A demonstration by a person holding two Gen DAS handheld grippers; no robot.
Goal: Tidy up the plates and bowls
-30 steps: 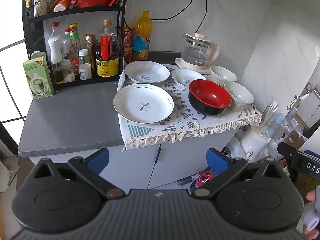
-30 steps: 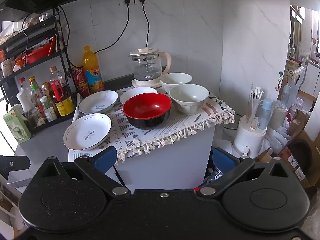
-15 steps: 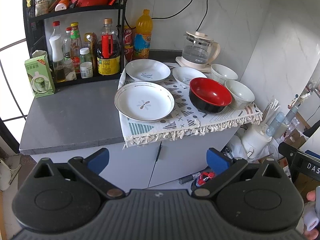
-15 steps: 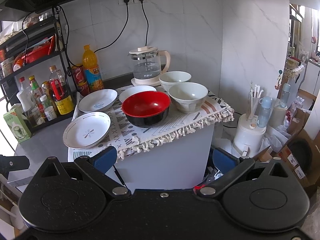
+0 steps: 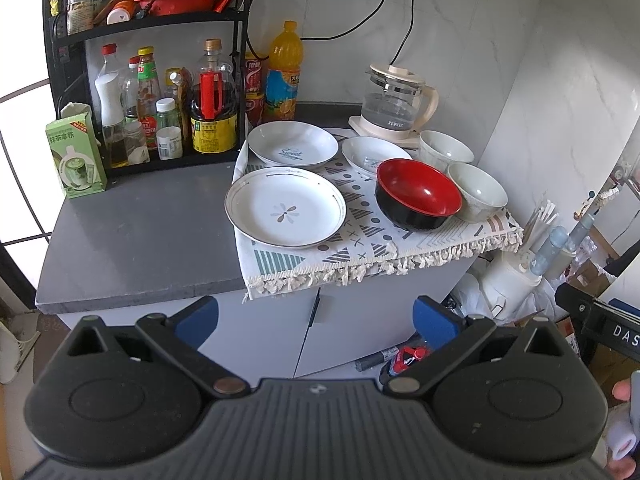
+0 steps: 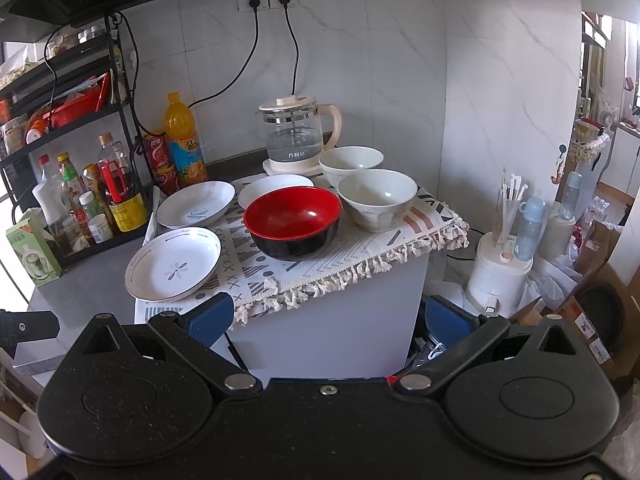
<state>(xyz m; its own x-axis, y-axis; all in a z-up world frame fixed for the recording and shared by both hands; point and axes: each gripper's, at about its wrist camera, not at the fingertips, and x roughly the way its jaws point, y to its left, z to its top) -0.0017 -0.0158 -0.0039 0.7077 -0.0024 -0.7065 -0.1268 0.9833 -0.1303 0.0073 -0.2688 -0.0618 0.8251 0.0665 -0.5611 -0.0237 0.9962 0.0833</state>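
Note:
On a patterned cloth (image 5: 360, 252) (image 6: 320, 268) lie three white plates: a flower plate (image 5: 285, 213) (image 6: 173, 269) nearest, a blue-script plate (image 5: 293, 149) (image 6: 195, 209) behind it, and a third plate (image 5: 372, 154) (image 6: 275, 189) further right. A red-and-black bowl (image 5: 418, 194) (image 6: 293, 222) sits beside two white bowls, one near (image 5: 477, 192) (image 6: 377, 199) and one far (image 5: 445, 152) (image 6: 351, 162). My left gripper (image 5: 316, 320) and right gripper (image 6: 328, 318) both hang open in front of the counter, below its edge, holding nothing.
A glass kettle (image 5: 396, 106) (image 6: 294, 138) stands at the back on the grey counter (image 5: 140, 240). A black rack (image 5: 152, 92) of bottles, an orange drink bottle (image 5: 283, 76) and a green carton (image 5: 75, 158) fill the left. A white appliance (image 6: 500, 276) with straws stands right.
Both views have edged slightly closer to the counter; the dishes have not moved and both grippers stay open.

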